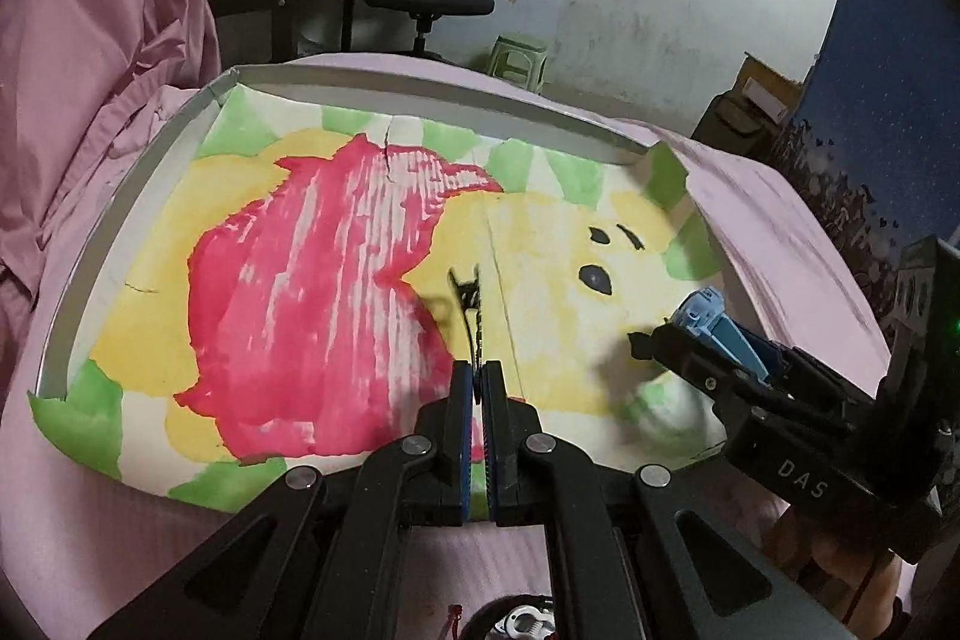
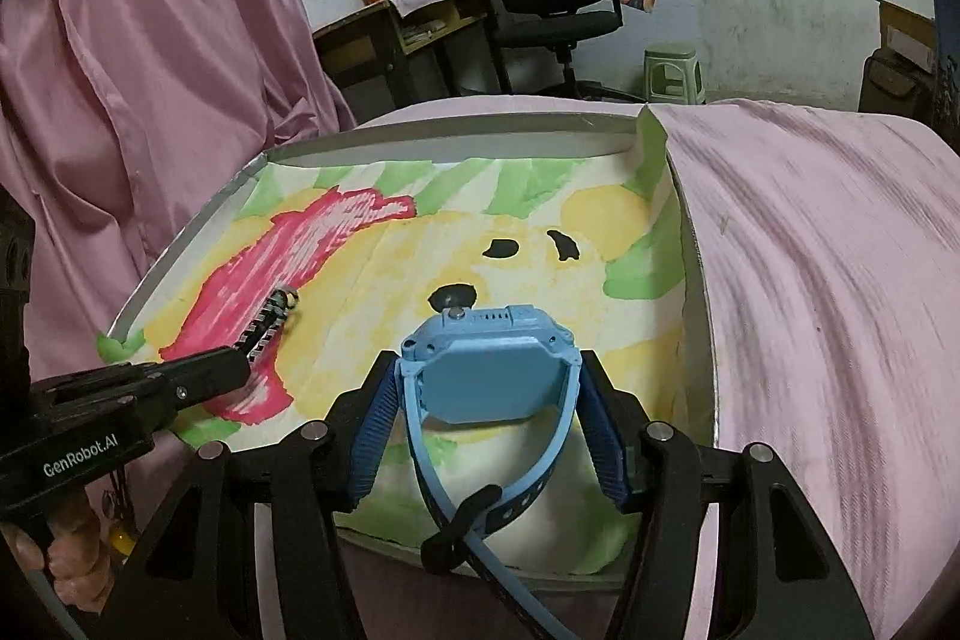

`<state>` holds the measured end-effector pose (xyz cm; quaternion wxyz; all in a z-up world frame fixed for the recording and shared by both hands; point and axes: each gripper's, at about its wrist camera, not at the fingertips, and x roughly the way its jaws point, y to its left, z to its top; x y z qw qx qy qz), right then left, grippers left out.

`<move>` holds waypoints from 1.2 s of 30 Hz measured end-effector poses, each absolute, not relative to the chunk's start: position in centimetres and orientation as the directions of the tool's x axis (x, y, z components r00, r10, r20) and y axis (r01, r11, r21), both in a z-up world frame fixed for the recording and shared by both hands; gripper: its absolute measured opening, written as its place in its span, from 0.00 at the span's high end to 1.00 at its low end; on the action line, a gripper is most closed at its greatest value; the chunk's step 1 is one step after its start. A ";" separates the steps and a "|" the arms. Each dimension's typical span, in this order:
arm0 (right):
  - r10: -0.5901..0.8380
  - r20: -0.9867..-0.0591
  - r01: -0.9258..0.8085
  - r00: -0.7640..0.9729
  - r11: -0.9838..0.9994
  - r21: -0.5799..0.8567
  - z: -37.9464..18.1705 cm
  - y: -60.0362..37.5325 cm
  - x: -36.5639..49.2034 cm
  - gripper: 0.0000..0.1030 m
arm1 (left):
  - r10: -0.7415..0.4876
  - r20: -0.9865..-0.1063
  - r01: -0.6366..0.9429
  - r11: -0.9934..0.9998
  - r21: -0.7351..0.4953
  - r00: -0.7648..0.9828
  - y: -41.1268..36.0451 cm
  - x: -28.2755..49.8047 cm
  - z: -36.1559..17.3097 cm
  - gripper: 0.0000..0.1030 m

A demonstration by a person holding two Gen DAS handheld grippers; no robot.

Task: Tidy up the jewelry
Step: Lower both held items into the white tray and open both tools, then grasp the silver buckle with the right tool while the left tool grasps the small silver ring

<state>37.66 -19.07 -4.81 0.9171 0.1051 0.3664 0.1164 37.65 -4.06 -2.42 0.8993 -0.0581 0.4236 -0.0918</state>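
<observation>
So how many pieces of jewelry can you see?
2. A blue watch is held in the right hand-held gripper, and a dark bracelet is pinched in the left hand-held gripper. Others may be hidden.

One blue watch and one dark chain are counted above one painted tray.
</observation>
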 end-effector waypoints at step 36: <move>0.217 -0.159 -0.197 0.963 0.971 0.135 4.2 -18.8 15.7 0.01 | -0.100 -0.260 0.078 0.993 -0.092 0.961 -0.2 16.4 4.0 0.00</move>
